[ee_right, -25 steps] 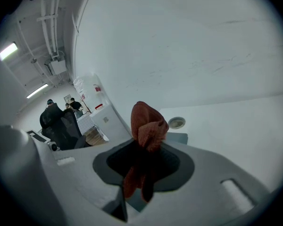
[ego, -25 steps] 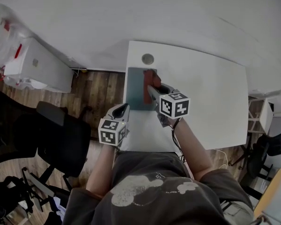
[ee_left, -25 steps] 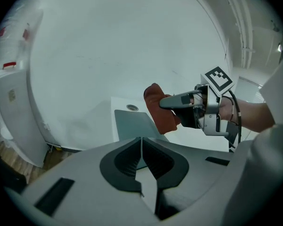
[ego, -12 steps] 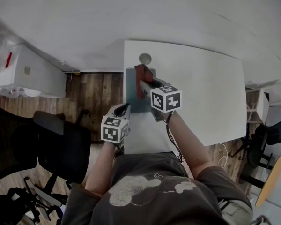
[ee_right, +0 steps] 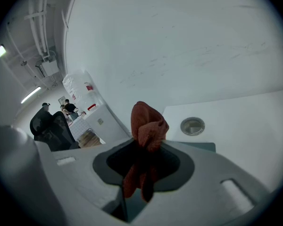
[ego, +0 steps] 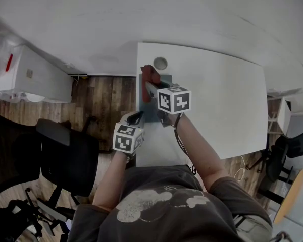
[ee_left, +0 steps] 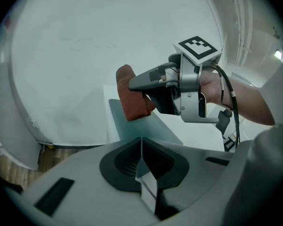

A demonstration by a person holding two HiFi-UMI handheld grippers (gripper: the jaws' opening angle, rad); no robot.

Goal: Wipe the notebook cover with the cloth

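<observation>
— Where is the red cloth [ego: 148,79]?
— Pinched fast in the right gripper [ego: 150,88], just above the head view's centre, over the far end of the grey notebook [ego: 150,110].
— And the left gripper [ego: 134,118]?
— Jaws pressed together on nothing, by the notebook's near edge on the white table [ego: 217,100].

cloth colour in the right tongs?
The cloth is rust red, plain, with no pattern. It shows best in the right gripper view.
</observation>
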